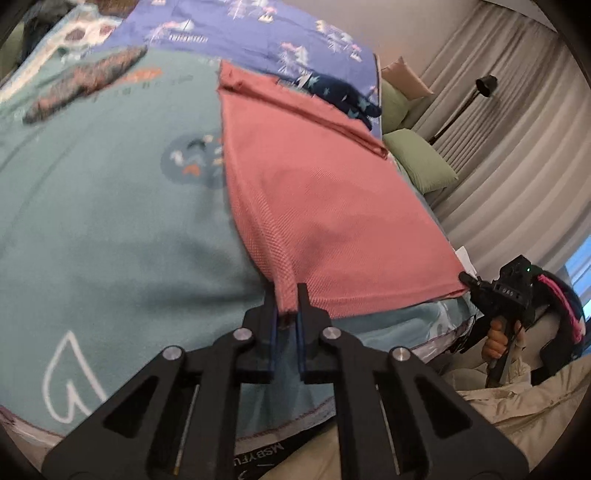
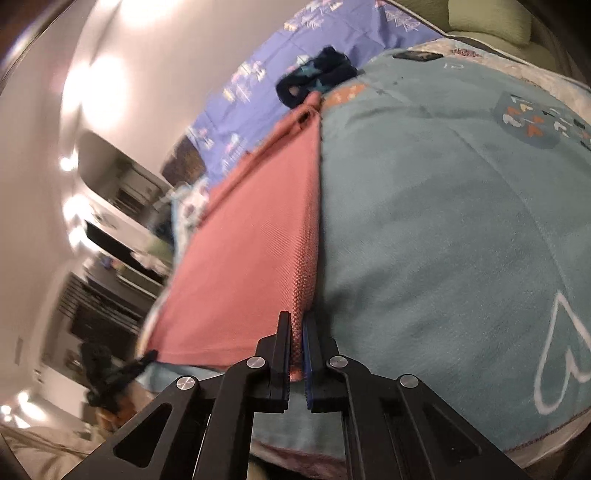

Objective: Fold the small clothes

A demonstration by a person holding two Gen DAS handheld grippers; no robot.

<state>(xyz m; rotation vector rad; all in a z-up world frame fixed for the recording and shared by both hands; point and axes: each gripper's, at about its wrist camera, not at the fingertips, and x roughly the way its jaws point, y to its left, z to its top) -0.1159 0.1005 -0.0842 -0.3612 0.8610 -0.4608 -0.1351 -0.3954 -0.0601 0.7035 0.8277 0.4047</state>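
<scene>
**Both grippers pinch the near corners of the pink cloth**

The left gripper (image 1: pixel 287 301) is clamped on one near corner of the pink cloth (image 1: pixel 325 206), the fabric bunched between its jaws. From there the cloth runs away from the tool, lying flat on a teal blanket (image 1: pixel 110 221) with white line drawings. The right gripper (image 2: pixel 296 345) is closed on the other near corner, a folded edge of the cloth (image 2: pixel 258 258) gripped between its pads and stretching straight ahead. In the left wrist view the right gripper (image 1: pixel 467 278) shows at the cloth's far-right corner, a hand (image 1: pixel 498 339) on its handle. Beyond the cloth's far end lies a dark navy garment (image 1: pixel 343 96) with pale stars, resting on a purple patterned sheet (image 1: pixel 240 33); it may touch the cloth, though blur hides the join. Green pillows (image 1: pixel 417 158) sit right of it.
</scene>
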